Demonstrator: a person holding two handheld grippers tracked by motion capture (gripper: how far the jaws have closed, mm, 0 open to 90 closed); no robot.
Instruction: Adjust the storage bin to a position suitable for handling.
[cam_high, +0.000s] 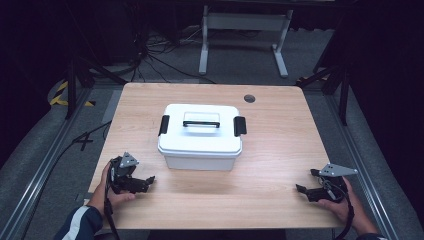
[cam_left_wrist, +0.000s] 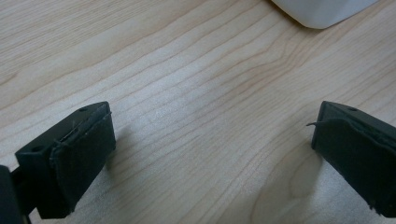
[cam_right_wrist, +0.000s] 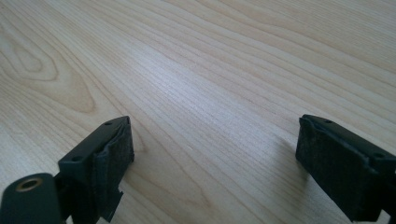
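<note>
White plastic storage box (cam_high: 201, 136), lid on with its black handle lying flat and a black latch at each end, sat near the middle of the light wooden table (cam_high: 270, 165), with one corner visible at the top of the left gripper view (cam_left_wrist: 322, 11). Left claw (cam_high: 147, 181) rested near the front left of the box, held by a hand, its jaws wide apart over bare wood. Right claw (cam_high: 301, 189) lay well apart toward the front right edge, jaws likewise spread with nothing between them.
</note>
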